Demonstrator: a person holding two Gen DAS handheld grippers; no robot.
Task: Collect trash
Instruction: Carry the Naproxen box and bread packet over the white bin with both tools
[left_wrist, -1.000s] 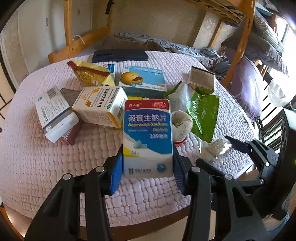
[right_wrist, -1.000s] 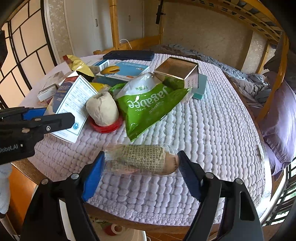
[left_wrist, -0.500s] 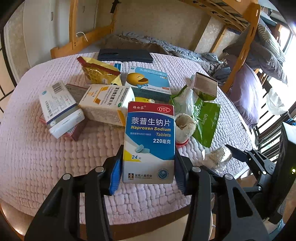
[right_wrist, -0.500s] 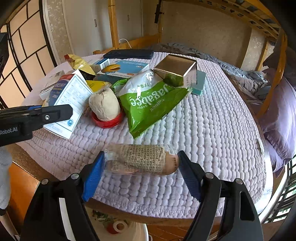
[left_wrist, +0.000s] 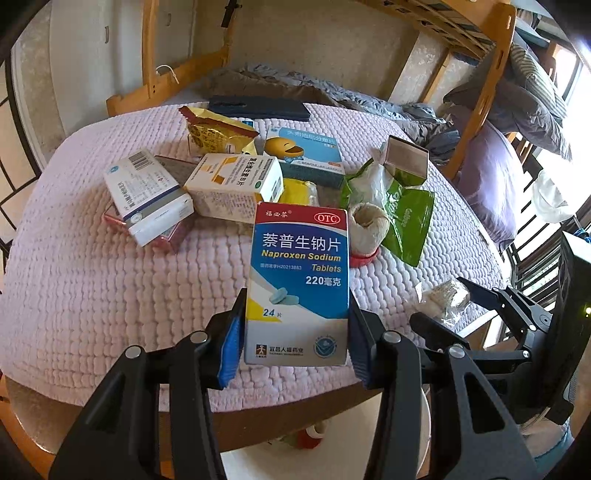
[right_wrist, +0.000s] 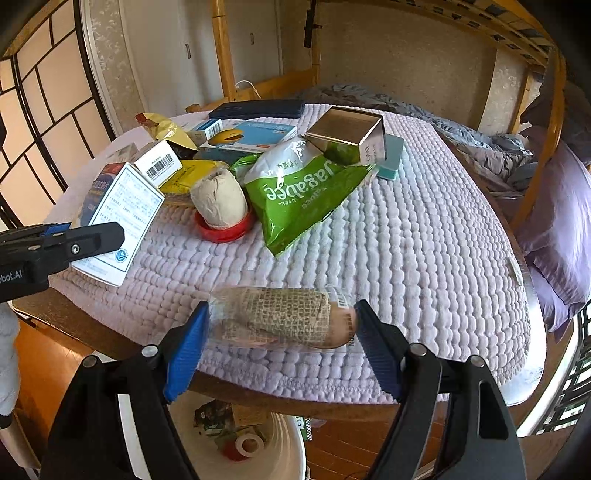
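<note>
Two pieces of trash were held above the near edge of the table.
A blue-and-white cardboard tablet box was clamped upright in the left tongs; a beige mesh bandage roll in clear wrap was gripped crosswise in the right tongs, over a white bin.
</note>
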